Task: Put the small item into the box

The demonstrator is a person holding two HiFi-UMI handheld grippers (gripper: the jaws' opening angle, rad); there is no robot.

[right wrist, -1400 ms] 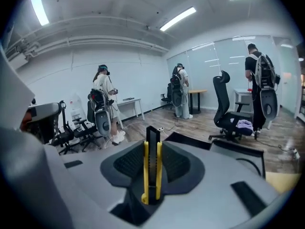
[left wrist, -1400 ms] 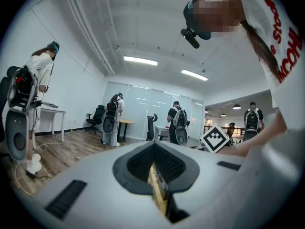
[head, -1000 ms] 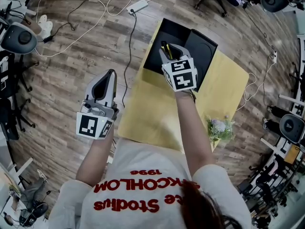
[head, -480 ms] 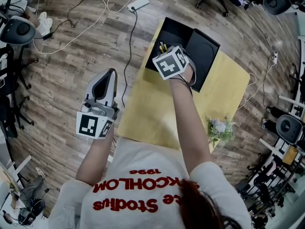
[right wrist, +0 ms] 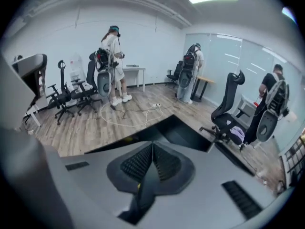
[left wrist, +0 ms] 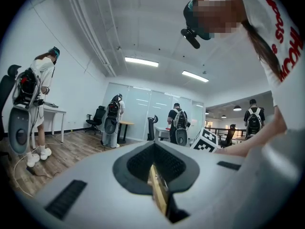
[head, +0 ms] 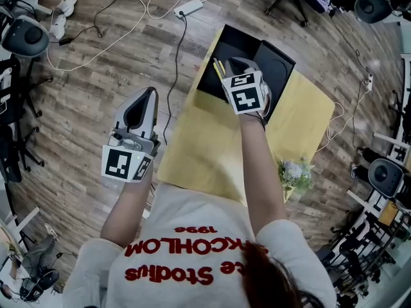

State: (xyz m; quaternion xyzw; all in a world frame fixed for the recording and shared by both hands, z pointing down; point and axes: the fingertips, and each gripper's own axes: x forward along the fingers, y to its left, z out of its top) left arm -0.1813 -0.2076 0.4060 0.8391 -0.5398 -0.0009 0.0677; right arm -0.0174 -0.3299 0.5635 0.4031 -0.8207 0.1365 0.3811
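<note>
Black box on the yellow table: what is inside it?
Thin yellow sticks show in the left part of the black box. The right gripper, jaws just closed, hangs over the middle and covers whatever lies below.

Box [head: 232, 43]: black. Table [head: 205, 153]: yellow. Floor [head: 96, 88]: brown wood grain. Shirt [head: 186, 233]: white, red lettering. Left tool [head: 151, 94], right tool [head: 230, 65]: grey, with black-and-white square markers.

A white short-sleeved shirt [head: 192, 217] bears red lettering [head: 170, 262]. The left gripper [head: 148, 94] and right gripper [head: 232, 63] have grey shells, black ribbed pads [right wrist: 138, 162], and a black-and-white marker cube [head: 125, 163] each.
</note>
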